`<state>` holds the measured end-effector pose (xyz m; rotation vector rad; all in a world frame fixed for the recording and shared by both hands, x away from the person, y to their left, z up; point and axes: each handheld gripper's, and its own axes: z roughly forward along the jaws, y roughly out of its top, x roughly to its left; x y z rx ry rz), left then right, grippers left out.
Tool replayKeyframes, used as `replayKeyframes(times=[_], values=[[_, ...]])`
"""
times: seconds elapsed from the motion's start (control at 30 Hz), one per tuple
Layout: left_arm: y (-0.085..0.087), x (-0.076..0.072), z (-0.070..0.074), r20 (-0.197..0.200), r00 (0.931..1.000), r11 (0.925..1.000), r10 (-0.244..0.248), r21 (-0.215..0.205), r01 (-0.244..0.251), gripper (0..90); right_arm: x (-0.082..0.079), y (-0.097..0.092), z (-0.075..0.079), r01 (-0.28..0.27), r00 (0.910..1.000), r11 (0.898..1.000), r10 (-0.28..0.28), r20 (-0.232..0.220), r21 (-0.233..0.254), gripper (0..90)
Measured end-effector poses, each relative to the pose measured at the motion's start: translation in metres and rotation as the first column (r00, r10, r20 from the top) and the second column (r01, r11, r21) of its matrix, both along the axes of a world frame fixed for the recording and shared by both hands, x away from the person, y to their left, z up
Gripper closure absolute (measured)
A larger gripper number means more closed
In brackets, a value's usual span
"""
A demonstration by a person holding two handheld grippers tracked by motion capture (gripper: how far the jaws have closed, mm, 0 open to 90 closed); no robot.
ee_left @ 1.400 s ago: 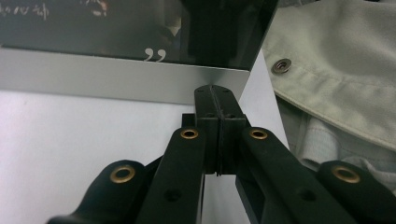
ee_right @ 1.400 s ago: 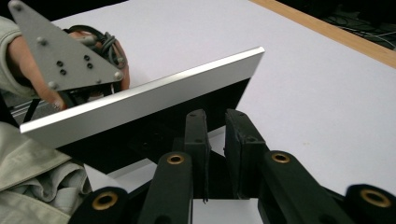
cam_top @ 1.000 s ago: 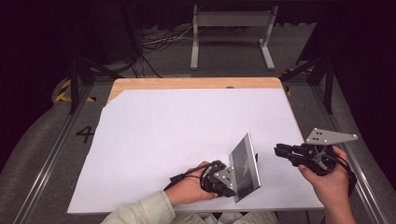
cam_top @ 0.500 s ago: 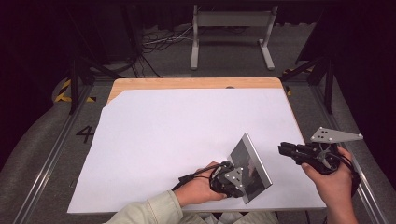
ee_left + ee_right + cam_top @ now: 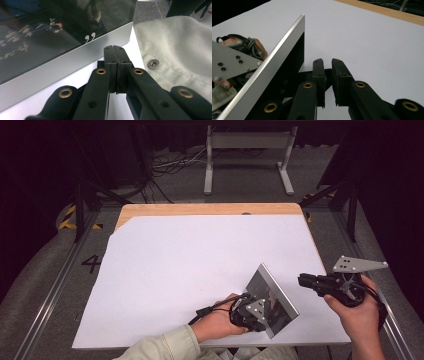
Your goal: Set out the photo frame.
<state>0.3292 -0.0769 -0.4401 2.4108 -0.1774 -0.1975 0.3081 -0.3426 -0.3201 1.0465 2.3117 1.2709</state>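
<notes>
**Left gripper** (image 5: pixel 113 50): jaws pressed together, with nothing seen between them. Their tips lie just beside the lower silver edge of the framed panel (image 5: pixel 62 67).

**Right gripper** (image 5: pixel 327 62): jaws a narrow slit apart and just now closing, with nothing between them. It is held clear of the panel's right side.

**Framed panel:** it stands tilted on one edge near the front right of the white sheet (image 5: pixel 200 260), leaning over the left gripper.

**Progress (judged):** the panel is propped, neither lying flat nor standing by itself. Setting it down or upright is left to do, and the right gripper has not yet touched it.

**Views:**
- The left gripper view shows the dark glass face, with pale lettering and a quotation mark, and a pale sleeve (image 5: pixel 175 50).
- The right gripper view shows the panel's thin metal rim and black underside.
- The high view places everything on the table (image 5: pixel 210 209).
</notes>
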Motion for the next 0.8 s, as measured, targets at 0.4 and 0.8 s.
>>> replayKeyframes(times=[0.4, 0.8], values=[[0.033, 0.010, 0.012, -0.050, 0.9956, 0.9962, 0.080, -0.030, -0.081, 77.9, -0.003, 0.006, 0.005, 0.027, 0.9986, 0.999, -0.025, -0.047, 0.038, 80.5], [0.088, 0.027, 0.019, -0.068, 0.9768, 0.9764, 0.203, -0.061, -0.207, 74.1, -0.004, 0.021, 0.020, 0.043, 0.9931, 0.996, -0.034, -0.112, 0.077, 76.4]])
